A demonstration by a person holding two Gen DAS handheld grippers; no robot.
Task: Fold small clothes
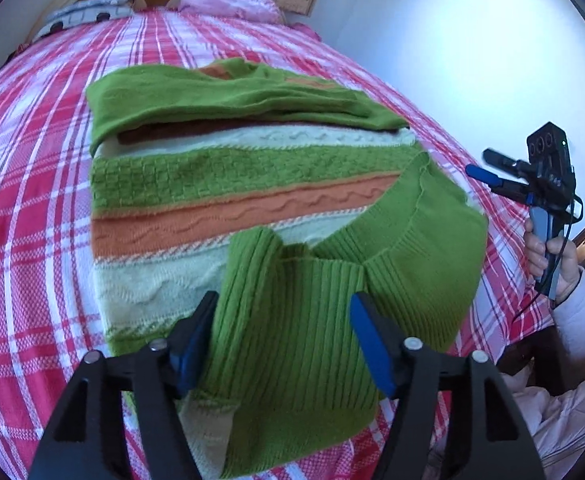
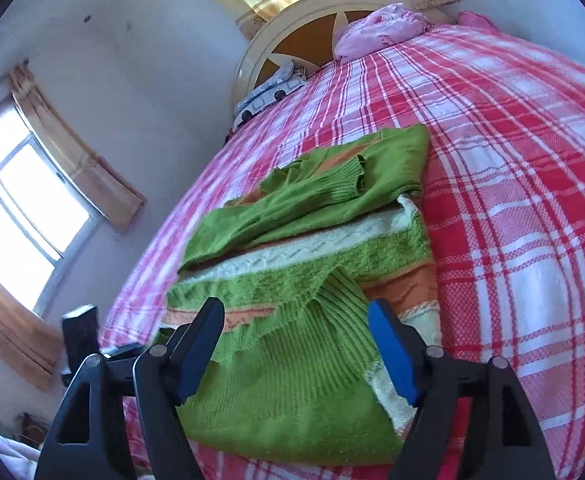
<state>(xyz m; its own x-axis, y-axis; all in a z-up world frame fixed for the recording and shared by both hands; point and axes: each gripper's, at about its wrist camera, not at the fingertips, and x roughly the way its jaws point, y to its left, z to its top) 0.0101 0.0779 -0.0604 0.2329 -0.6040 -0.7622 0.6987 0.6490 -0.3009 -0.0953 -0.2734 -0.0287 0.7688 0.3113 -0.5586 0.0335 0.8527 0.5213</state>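
Note:
A green, orange and cream striped knit sweater (image 1: 244,184) lies on the red plaid bed, both green sleeves folded over its body. It also shows in the right wrist view (image 2: 304,248). My left gripper (image 1: 284,320) is open, its fingers either side of the near ribbed sleeve (image 1: 292,320), just above it. My right gripper (image 2: 296,332) is open over the sweater's near edge. It shows from outside in the left wrist view (image 1: 488,170), held off the bed's right side, jaws apart and empty.
The red plaid bedspread (image 1: 32,160) covers the bed. A pink pillow (image 1: 228,0) and a grey patterned cushion (image 1: 84,12) lie by the headboard (image 2: 292,28). A white wall runs along the right; a window (image 2: 20,208) shows at left.

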